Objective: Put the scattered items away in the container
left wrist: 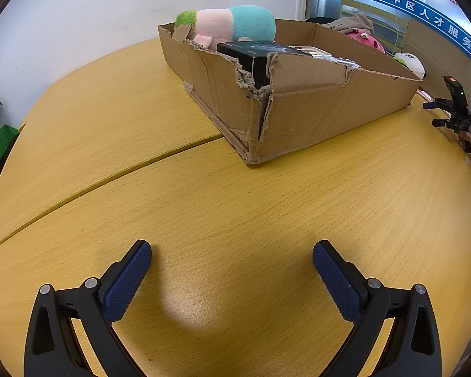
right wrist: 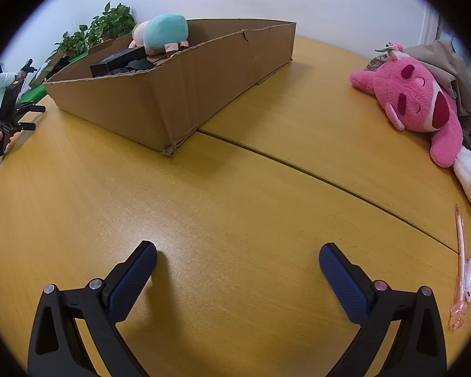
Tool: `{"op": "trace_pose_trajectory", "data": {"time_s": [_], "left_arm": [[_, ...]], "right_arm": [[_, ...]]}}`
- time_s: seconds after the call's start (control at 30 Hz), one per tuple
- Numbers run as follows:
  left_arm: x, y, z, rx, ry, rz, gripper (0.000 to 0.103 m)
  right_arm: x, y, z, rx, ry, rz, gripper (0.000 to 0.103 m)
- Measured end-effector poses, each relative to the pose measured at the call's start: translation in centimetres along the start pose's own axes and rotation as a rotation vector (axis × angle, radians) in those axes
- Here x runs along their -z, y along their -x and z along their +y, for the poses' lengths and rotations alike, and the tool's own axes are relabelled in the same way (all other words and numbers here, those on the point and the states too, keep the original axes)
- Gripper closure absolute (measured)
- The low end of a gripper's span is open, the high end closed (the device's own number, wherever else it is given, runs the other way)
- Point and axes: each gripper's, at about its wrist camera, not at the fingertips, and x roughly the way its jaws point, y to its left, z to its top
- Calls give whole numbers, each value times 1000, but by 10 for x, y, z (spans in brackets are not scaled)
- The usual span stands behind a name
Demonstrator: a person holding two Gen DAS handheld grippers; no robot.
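Both grippers, left [left wrist: 232,259] and right [right wrist: 238,259], spread wide and empty over bare table [right wrist: 235,188], with pink plush [right wrist: 420,103] lying well right of box [right wrist: 172,94]: probably soft, light, squashy, best pinched across the body.

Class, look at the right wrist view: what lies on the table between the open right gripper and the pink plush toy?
Nothing but bare wooden tabletop, crossed by the table's seam. The right gripper stands open and empty; the pink plush toy lies far right. The right wrist view shows this.
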Motion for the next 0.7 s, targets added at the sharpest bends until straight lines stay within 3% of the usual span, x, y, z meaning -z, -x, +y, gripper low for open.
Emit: {"op": "trace_pose_trajectory", "data": {"time_s": [0.27, 0.7], "left_arm": [[-4, -4, 0, 0, -4, -5, 0], [-3, -2, -1, -2, -3, -5, 0]], "right_arm": [[-1, -2, 2, -49, 67, -1, 0], [-1, -2, 2, -48, 68, -1, 0]]}}
